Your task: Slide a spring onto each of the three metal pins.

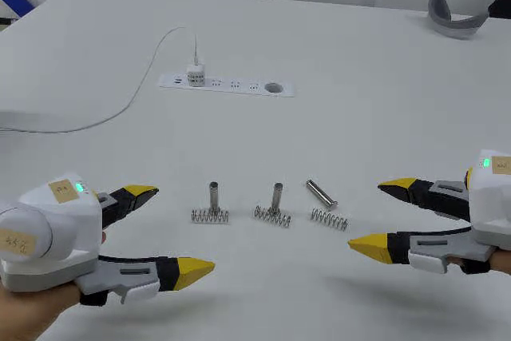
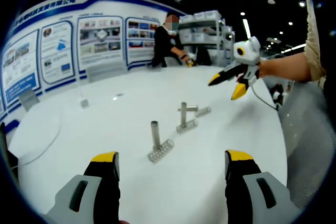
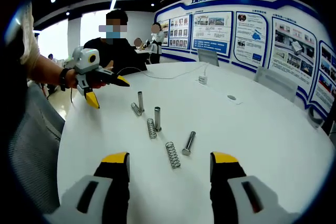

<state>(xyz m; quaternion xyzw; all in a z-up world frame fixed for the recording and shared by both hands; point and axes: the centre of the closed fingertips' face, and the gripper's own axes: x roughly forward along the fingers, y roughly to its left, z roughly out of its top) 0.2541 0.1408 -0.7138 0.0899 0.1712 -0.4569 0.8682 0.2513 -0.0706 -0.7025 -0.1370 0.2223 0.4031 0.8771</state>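
Three metal pins stand in a row on the white table. The left pin (image 1: 214, 196) and the middle pin (image 1: 277, 196) are upright, while the right pin (image 1: 321, 193) lies on its side. A loose spring lies in front of each: left spring (image 1: 210, 216), middle spring (image 1: 272, 216), right spring (image 1: 329, 220). My left gripper (image 1: 180, 228) is open and holds nothing, left of the row. My right gripper (image 1: 366, 215) is open too, right of the lying pin. In the right gripper view the lying pin (image 3: 188, 143) and its spring (image 3: 172, 155) are nearest.
A white power strip (image 1: 226, 84) with a plugged charger (image 1: 196, 72) and a cable lies at the back of the table (image 1: 359, 117). A grey curved band (image 1: 455, 21) sits at the far right edge. Two people (image 3: 113, 45) are beyond the table.
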